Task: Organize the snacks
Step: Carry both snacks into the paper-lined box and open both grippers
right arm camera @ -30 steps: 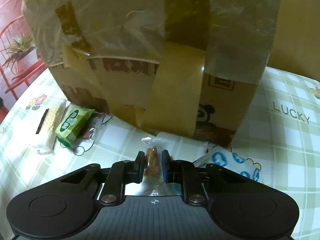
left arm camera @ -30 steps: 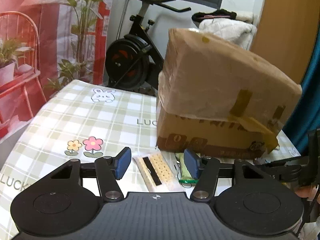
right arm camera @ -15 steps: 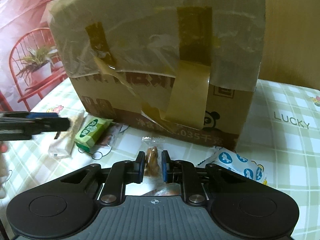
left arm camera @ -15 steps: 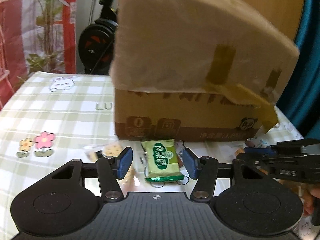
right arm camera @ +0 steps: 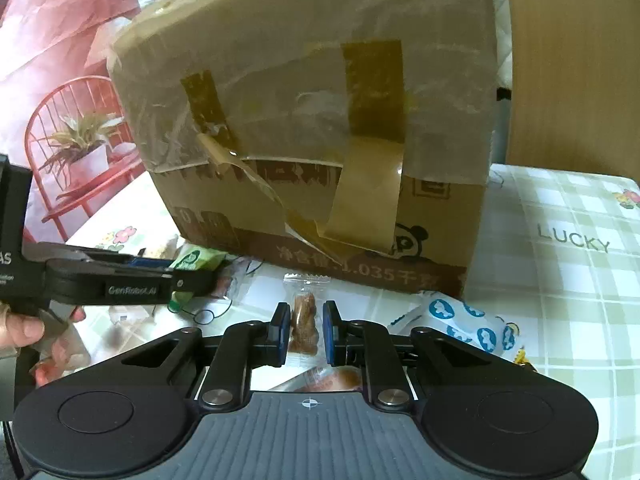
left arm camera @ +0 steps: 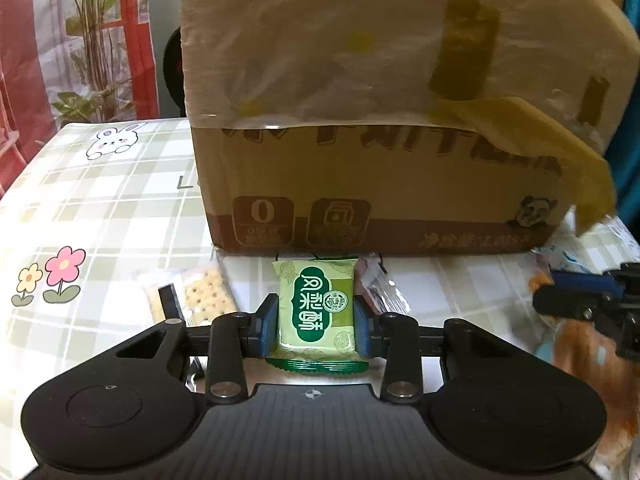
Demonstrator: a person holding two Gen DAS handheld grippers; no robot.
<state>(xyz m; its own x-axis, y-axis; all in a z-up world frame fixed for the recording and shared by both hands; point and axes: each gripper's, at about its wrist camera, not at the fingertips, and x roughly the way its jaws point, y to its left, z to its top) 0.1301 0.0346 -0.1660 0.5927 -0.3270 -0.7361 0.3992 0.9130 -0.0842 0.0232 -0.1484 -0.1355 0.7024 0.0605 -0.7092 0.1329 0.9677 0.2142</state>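
Currently: left gripper clamped on green snack packet, lying near the cardboard box; right gripper clamped on clear-wrapped brown snack. Advised: lift each straight up, grip kept gentle so contents stay uncrushed, clearing loose tape and neighbouring cracker pack.

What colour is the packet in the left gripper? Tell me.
Light green with a dark green label, clearest in the left wrist view.

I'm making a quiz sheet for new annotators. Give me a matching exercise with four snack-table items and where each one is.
Things:
1. green packet
2. brown candy
3. cracker pack
4. blue-and-white pack

Places:
A. between the right gripper fingers
B. by the cardboard box corner
C. between the left gripper fingers
D. on the tablecloth, left of the green packet

Pairs: 1-C, 2-A, 3-D, 4-B
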